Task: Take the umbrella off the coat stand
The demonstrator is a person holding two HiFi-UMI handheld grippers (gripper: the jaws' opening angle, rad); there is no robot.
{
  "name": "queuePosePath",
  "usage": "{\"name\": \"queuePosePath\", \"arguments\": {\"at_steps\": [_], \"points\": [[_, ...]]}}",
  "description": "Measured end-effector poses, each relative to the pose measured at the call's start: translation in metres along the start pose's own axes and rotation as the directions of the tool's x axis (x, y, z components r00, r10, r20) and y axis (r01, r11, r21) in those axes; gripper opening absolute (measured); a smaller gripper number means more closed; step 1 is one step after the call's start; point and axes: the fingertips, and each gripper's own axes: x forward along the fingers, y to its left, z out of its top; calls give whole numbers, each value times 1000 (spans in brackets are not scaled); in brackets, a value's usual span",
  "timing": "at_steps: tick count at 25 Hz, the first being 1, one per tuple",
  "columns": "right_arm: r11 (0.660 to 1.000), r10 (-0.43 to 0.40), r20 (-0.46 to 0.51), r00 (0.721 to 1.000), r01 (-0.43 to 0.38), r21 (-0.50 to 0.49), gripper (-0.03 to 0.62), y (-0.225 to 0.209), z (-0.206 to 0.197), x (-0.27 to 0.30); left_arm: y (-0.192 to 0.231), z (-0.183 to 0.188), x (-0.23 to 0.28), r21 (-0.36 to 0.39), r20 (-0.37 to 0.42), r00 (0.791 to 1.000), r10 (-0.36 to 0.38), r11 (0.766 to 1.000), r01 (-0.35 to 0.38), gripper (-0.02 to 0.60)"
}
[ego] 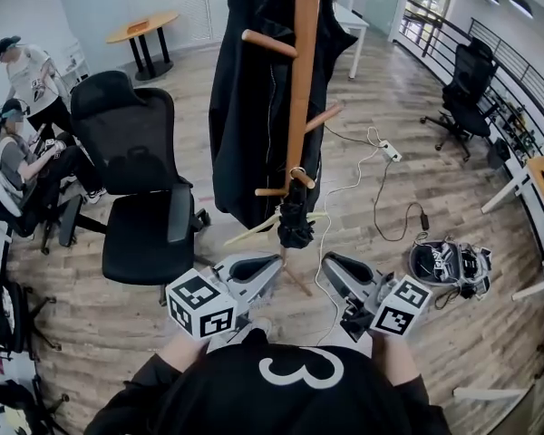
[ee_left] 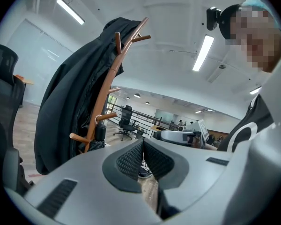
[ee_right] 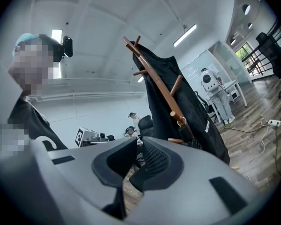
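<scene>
Your left tool (ego: 274, 259) and right tool (ego: 330, 261) sit side by side low in front of your chest, both pointing at the stand (ego: 301, 71). Each has its jaws pressed together with nothing between them. Neither touches the stand.

The umbrella (ego: 296, 221) is black and folded. It hangs by a loop from a short low peg (ego: 302, 178) on the wooden stand, just beyond the tool tips and between them in the head view. A black coat (ego: 249, 107) drapes over the stand's upper pegs, behind and beside the umbrella.

The only readable writing is a white "3" on your black shirt (ego: 301, 370). The coat carries a small white tag, too small to read. A black chair (ego: 136, 198) stands on the floor to the stand's left.
</scene>
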Motion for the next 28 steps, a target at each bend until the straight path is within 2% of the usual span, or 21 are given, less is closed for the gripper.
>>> {"name": "queuePosePath", "arguments": {"at_steps": [12, 15, 28], "points": [[989, -143, -20, 990, 142, -50, 35, -47, -3, 53, 66, 16, 5, -8, -22, 998, -60, 998, 60, 17], [979, -189, -45, 981, 185, -89, 81, -61, -4, 59, 76, 19, 11, -14, -30, 996, -79, 997, 79, 17], [952, -296, -38, 954, 292, -96, 181, -100, -6, 91, 109, 24, 19, -7, -77, 986, -149, 989, 149, 17]]}}
